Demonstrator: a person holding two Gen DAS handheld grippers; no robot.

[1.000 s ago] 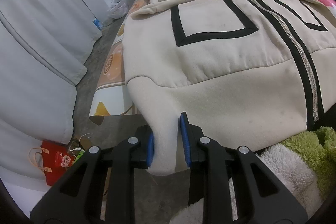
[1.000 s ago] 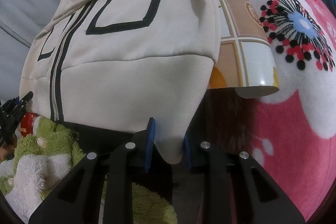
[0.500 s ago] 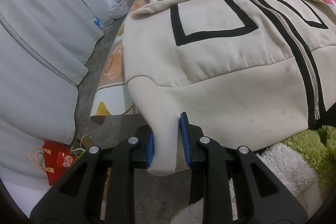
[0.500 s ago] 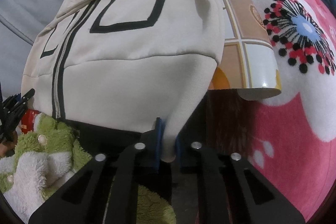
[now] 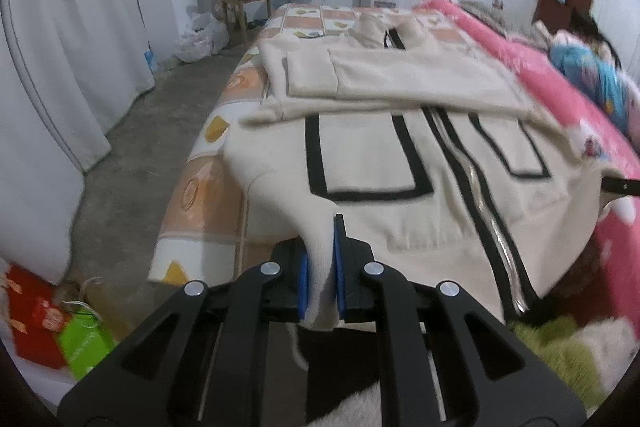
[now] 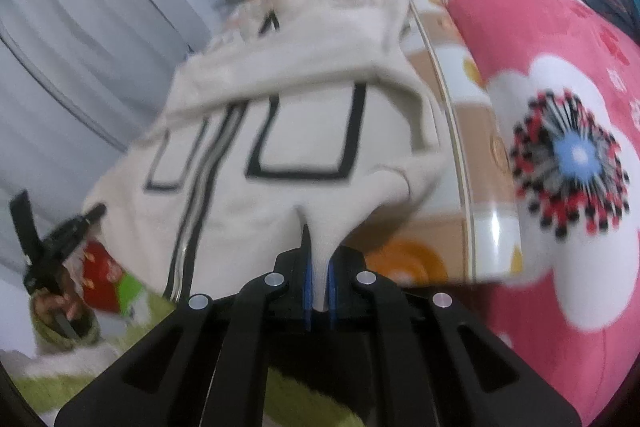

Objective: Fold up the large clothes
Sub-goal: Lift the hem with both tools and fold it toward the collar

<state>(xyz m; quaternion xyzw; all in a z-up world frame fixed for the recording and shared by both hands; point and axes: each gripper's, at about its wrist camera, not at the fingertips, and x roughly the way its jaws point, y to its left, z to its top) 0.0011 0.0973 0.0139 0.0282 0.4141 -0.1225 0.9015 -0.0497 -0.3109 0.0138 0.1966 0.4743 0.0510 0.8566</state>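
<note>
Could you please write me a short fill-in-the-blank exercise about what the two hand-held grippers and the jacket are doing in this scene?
1. The left hand-held gripper is shut on the bottom hem of the cream ____.
2. The right hand-held gripper pinches the same garment between its ____ pads.
3. The zip down the garment's front is edged with ____ stripes.
4. Beside the garment lies a ____ blanket with a flower print.

Missing words: jacket; blue; black; pink

right gripper (image 6: 318, 287): fingers pinching cream jacket (image 6: 280, 131) hem | left gripper (image 6: 52, 251) at far corner | pink blanket (image 6: 560, 75) alongside
</note>
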